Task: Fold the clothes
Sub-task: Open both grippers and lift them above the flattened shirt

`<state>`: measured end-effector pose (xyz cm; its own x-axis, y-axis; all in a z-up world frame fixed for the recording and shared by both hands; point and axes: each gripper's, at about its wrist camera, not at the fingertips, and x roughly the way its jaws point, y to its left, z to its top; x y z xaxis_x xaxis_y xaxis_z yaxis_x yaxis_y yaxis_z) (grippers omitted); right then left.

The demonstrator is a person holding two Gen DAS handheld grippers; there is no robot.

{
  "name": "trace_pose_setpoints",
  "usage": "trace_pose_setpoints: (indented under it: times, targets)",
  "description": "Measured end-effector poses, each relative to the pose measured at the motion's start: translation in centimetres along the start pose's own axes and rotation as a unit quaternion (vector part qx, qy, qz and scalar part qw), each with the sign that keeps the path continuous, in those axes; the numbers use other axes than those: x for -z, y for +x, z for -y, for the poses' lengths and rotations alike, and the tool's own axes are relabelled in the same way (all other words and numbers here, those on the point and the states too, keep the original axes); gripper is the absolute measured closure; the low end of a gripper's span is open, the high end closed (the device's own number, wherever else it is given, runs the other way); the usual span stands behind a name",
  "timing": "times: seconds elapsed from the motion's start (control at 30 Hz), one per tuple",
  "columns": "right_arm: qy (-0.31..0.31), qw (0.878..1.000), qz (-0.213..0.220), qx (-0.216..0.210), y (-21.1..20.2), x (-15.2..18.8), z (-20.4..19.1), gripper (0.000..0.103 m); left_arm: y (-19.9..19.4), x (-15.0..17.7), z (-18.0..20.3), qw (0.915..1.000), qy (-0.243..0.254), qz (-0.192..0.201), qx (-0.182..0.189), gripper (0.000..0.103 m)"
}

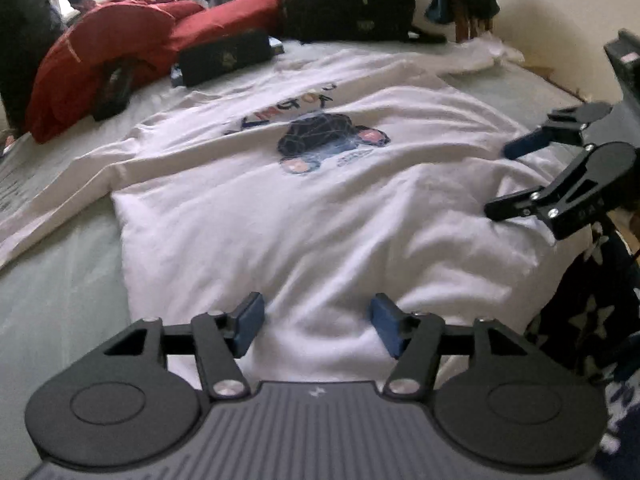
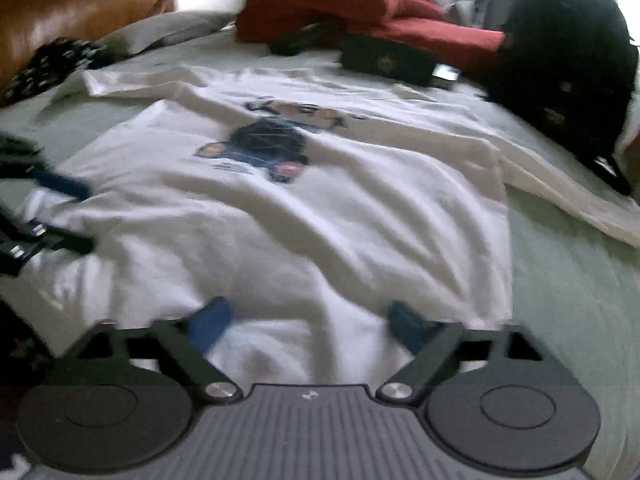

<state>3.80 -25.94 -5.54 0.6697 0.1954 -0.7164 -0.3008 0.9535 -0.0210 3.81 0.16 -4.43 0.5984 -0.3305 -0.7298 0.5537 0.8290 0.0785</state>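
A white long-sleeved shirt point(image 1: 288, 208) point(image 2: 304, 208) with a dark blue print point(image 1: 320, 140) lies spread face up on a pale green bed sheet point(image 1: 56, 280), its sleeves stretched out to the sides. In the left wrist view my left gripper point(image 1: 318, 326) is open over the shirt's near hem, white cloth showing between its blue pads point(image 1: 250, 326) with no pinch. My right gripper point(image 2: 308, 324) is open wide over the same hem further along. Each gripper shows in the other's view: the right gripper point(image 1: 510, 176) at the shirt's right edge, the left gripper point(image 2: 74, 216) at its left edge.
Red bedding point(image 1: 100, 52) point(image 2: 360, 4) is piled at the far side, with a black case point(image 1: 224, 56) and a black backpack point(image 1: 348, 0) point(image 2: 560, 60) beside it. Dark star-patterned fabric point(image 1: 592, 312) lies at the near right. A person's dark sleeve point(image 1: 24, 20) is at the far left.
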Motion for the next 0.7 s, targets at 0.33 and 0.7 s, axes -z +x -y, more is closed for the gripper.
trace_pose_setpoints:
  times: [0.33,0.7]
  targets:
    - [0.023,0.999,0.025,-0.003,0.2,1.2,0.7,0.000,-4.0,2.2,-1.5,0.9992,-0.026,-0.017,-0.025,0.034]
    - [0.025,0.999,0.029,0.004,-0.2,1.7,0.6,0.000,-0.3,0.6,0.1,0.9994,-0.026,-0.012,-0.019,0.028]
